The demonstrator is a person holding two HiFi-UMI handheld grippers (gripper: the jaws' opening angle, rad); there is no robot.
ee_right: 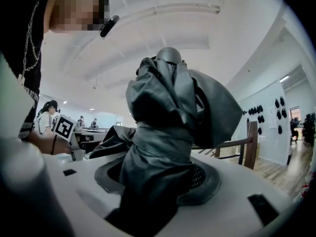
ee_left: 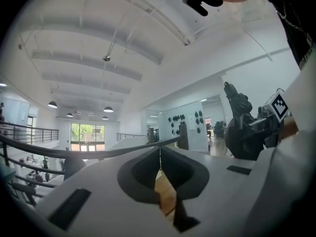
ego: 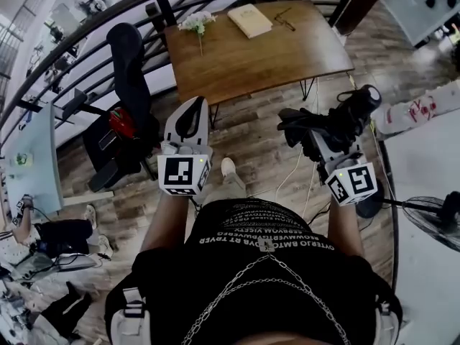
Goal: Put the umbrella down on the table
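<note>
A folded black umbrella (ego: 346, 118) sits in my right gripper (ego: 329, 134), which is shut on it. In the right gripper view its crumpled fabric (ee_right: 168, 112) fills the space between the jaws and stands up past them, hiding the fingertips. My left gripper (ego: 192, 106) is held at the left, shut and with nothing in it; its tips meet in a thin line (ee_left: 159, 154). The left gripper view also catches the umbrella (ee_left: 242, 127) off to the right. The wooden table (ego: 251, 67) lies ahead of both grippers, beyond a strip of plank floor.
On the table lie a book (ego: 249, 20), glasses (ego: 284, 20) and a small bunch of flowers (ego: 196, 23). A black chair (ego: 131, 70) stands left of the table by a curved railing (ego: 79, 38). A white counter (ego: 424, 157) and a fan (ego: 433, 220) are at the right.
</note>
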